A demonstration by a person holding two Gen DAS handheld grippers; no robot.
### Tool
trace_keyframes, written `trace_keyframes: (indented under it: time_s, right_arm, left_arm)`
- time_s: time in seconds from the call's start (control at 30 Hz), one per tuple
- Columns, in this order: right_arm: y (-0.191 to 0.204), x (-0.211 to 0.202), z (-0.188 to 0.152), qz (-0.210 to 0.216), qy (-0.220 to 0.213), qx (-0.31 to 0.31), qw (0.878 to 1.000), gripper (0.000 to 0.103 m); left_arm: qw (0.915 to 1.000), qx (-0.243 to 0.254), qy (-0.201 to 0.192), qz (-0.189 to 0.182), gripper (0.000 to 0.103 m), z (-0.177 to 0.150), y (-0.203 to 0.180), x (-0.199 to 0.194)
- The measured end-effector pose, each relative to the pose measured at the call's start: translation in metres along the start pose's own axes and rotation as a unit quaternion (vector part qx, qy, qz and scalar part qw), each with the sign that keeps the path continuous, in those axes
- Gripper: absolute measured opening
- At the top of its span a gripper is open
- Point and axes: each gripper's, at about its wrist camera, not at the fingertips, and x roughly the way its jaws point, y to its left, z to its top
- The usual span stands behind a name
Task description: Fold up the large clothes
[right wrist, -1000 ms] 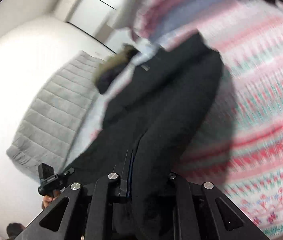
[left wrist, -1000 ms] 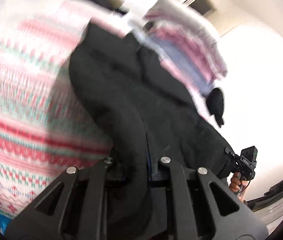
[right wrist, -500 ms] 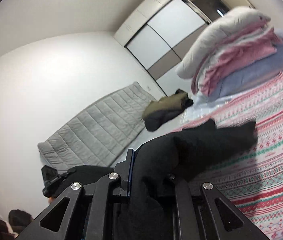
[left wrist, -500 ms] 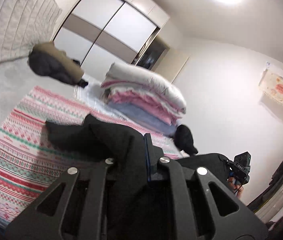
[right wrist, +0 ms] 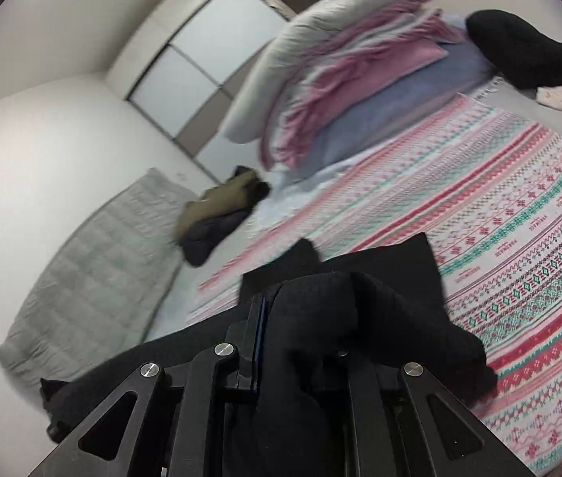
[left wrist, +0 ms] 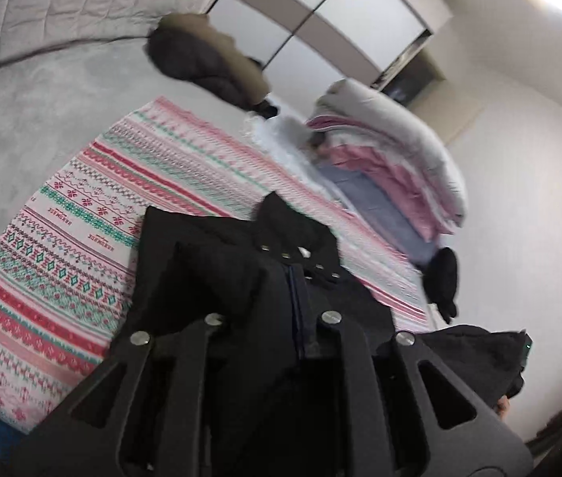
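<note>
Both grippers are angled downward above the patterned blanket [right wrist: 519, 238]. The black coat [left wrist: 241, 278] is clamped by the left gripper [left wrist: 277, 298], whose jaws have just been opening slightly, and by the right gripper [right wrist: 301, 334], its hem draped over the blanket's near edge; the rest of the blanket lies bare.

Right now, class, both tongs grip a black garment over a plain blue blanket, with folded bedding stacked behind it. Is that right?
Not quite. The blanket is white with patterned pink, red and green stripes, not plain blue, as the right wrist view shows. Both tongs, left and right, do grip the black garment, with the folded bedding behind.
</note>
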Motion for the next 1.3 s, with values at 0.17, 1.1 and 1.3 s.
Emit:
trace_keyframes:
  time_s: [0.17,1.1,1.3]
  right_arm:
    - [-0.024,0.078,0.014,-0.052,0.034,0.042,0.997,0.017]
    - [-0.129,0.151,0.024,-0.039,0.078,0.141,0.986,0.062]
    - [-0.077,0.104,0.02,-0.169,0.095,-0.026,0.981,0.066]
  left_arm:
    - [0.9985,-0.008,0.029,0.046,0.02,0.012,0.008,0.081]
    - [0.998,0.001,0.005,0.063,0.077,0.03,0.059,0.13]
    - [0.9915,0.058,0.021,0.114,0.077,0.014,0.052,0.084]
